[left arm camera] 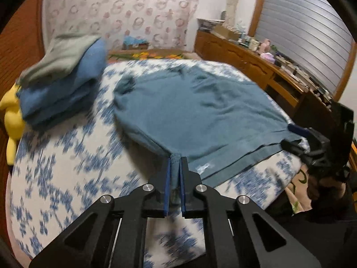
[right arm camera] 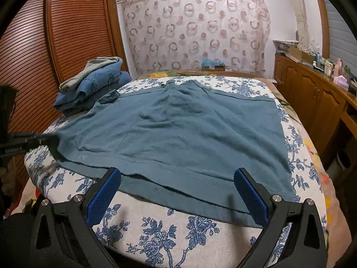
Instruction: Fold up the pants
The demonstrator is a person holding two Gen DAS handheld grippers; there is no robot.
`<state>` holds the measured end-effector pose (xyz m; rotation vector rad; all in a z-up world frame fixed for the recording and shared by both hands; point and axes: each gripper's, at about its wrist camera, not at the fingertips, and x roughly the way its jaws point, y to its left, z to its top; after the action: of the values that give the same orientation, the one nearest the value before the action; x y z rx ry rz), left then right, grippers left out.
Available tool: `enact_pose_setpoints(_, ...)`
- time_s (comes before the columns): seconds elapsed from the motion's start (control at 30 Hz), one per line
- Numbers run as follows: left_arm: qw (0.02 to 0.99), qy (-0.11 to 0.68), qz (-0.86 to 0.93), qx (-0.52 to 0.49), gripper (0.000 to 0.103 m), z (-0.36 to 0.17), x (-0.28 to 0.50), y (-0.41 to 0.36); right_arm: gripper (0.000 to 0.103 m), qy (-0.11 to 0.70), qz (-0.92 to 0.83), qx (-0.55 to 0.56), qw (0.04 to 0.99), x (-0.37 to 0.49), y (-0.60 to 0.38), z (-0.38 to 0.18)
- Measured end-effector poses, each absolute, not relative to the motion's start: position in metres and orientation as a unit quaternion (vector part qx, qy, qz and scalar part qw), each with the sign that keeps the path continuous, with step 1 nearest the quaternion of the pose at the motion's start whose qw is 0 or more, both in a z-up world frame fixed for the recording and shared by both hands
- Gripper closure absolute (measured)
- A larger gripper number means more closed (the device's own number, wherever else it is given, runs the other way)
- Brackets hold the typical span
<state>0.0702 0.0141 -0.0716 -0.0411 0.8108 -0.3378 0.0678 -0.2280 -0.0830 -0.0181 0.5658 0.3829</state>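
A teal-blue garment [left arm camera: 196,111] lies spread flat on the bed's blue-flowered cover [left arm camera: 67,156], its hem towards me. My left gripper [left arm camera: 176,159] is shut on the hem's near left corner, with the cloth pinched between its blue pads and slightly lifted. In the right wrist view the same garment [right arm camera: 178,129] fills the middle, and the left gripper [right arm camera: 48,140] shows at its left corner. My right gripper [right arm camera: 177,176] stands wide open just above the hem's middle-right stretch, and its pads are not pressing the cloth. It also appears at the hem's right end as the right gripper [left arm camera: 292,137].
A pile of folded clothes [right arm camera: 93,84], denim under grey, sits at the bed's far left, beside a yellow plush toy [left arm camera: 11,120]. Louvred wooden doors [right arm camera: 55,44] stand on the left. A cluttered wooden sideboard [right arm camera: 312,93] runs along the right.
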Motion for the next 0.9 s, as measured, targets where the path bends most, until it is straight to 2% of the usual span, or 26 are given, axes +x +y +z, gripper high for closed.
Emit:
enact_pose_setpoints(0.47,0.904,0.340,-0.256,0.037,0.095,-0.004,0.098,-0.079,0.010,0.271,0.177,-0.002,0.946,0.059,-0.247,-0.079)
enact_pose_setpoints(0.63,0.909,0.345,-0.232,0.035,0.093,-0.008,0.103,-0.075,0.019,0.273,0.180,0.000,0.945,0.057,-0.248,-0.079)
enact_pose_setpoints(0.7,0.911,0.348,-0.221,0.034,0.081,-0.010,0.105,-0.072,0.022,0.276,0.184,0.001,0.944,0.058,-0.246,-0.078)
enact_pose_setpoints(0.77,0.913,0.349,-0.209,0.032,0.055,-0.012,0.106,-0.066,0.023,0.277,0.186,-0.001,0.943,0.060,-0.244,-0.078)
enact_pose_setpoints(0.8,0.915,0.347,-0.204,0.030,0.049,-0.013,0.105,-0.063,0.023,0.278,0.188,-0.001,0.942,0.062,-0.243,-0.075)
enact_pose_setpoints(0.87,0.920,0.340,-0.194,0.026,0.031,-0.012,0.103,-0.053,0.024,0.278,0.193,-0.002,0.941,0.065,-0.240,-0.073)
enact_pose_setpoints(0.9,0.922,0.337,-0.191,0.024,0.028,-0.012,0.103,-0.051,0.025,0.277,0.195,-0.003,0.941,0.066,-0.238,-0.072)
